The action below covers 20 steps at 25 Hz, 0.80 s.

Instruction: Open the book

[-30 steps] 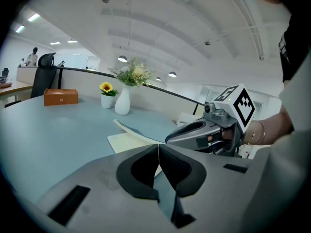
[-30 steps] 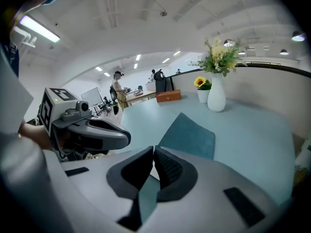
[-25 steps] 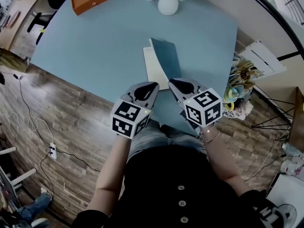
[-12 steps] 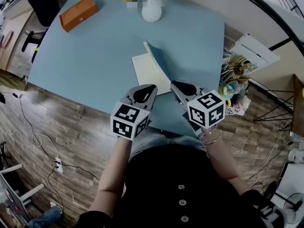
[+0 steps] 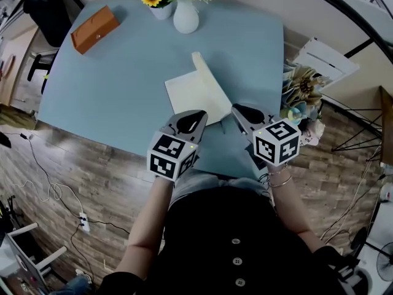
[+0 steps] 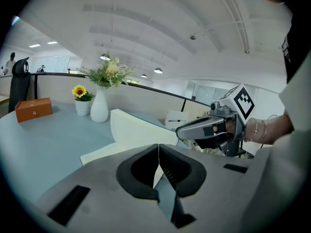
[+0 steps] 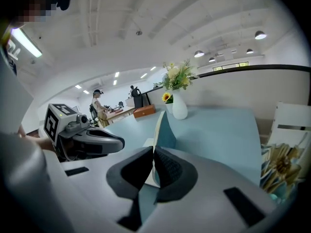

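Starting at the right gripper (image 5: pixel 238 110) - jaws pressed together, empty, same as the left gripper (image 5: pixel 195 115) - the book (image 5: pixel 184 94) lies just ahead on the table (image 5: pixel 116 72), spine pointing away. Its raised leaf (image 5: pixel 212 85) stands nearer the right gripper.

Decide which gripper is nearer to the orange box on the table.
Left. The left gripper is at the book's near edge, with the orange box far ahead to its left; the right gripper, jaws shut on the book, lies further right.
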Tool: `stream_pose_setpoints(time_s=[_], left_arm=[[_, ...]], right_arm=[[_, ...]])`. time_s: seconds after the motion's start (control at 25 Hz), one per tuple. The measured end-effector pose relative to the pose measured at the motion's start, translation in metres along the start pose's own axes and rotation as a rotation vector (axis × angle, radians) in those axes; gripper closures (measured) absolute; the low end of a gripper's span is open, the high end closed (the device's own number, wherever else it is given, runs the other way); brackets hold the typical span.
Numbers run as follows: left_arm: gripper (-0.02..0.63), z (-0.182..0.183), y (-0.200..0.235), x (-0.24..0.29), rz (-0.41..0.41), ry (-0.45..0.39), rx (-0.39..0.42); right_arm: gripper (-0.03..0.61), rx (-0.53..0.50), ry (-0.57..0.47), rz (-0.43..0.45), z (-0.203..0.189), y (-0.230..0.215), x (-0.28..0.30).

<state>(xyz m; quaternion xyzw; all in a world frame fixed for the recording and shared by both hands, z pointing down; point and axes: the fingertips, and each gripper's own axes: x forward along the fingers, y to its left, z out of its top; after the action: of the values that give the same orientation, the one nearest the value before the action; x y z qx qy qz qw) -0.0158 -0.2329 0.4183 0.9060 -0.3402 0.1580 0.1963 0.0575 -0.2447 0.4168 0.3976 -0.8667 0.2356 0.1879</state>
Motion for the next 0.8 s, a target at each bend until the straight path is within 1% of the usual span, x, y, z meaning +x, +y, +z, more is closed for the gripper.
stream_pose_setpoints(time_s=[0.24,0.52,0.8], left_arm=[[0.600,0.000,-0.011,0.019,-0.049,0.036,0.030],[0.600,-0.002,-0.025,0.045,-0.106,0.081,0.046],[0.600,-0.006,-0.029,0.069,-0.123,0.119,0.041]], right_arm=[[0.560,0.046,-0.014,-0.055,-0.005,-0.025,-0.010],[0.560,0.102,-0.013,-0.113,-0.016,-0.055,-0.018],[0.560,0.146,0.002,-0.145,-0.029,-0.079,-0.021]])
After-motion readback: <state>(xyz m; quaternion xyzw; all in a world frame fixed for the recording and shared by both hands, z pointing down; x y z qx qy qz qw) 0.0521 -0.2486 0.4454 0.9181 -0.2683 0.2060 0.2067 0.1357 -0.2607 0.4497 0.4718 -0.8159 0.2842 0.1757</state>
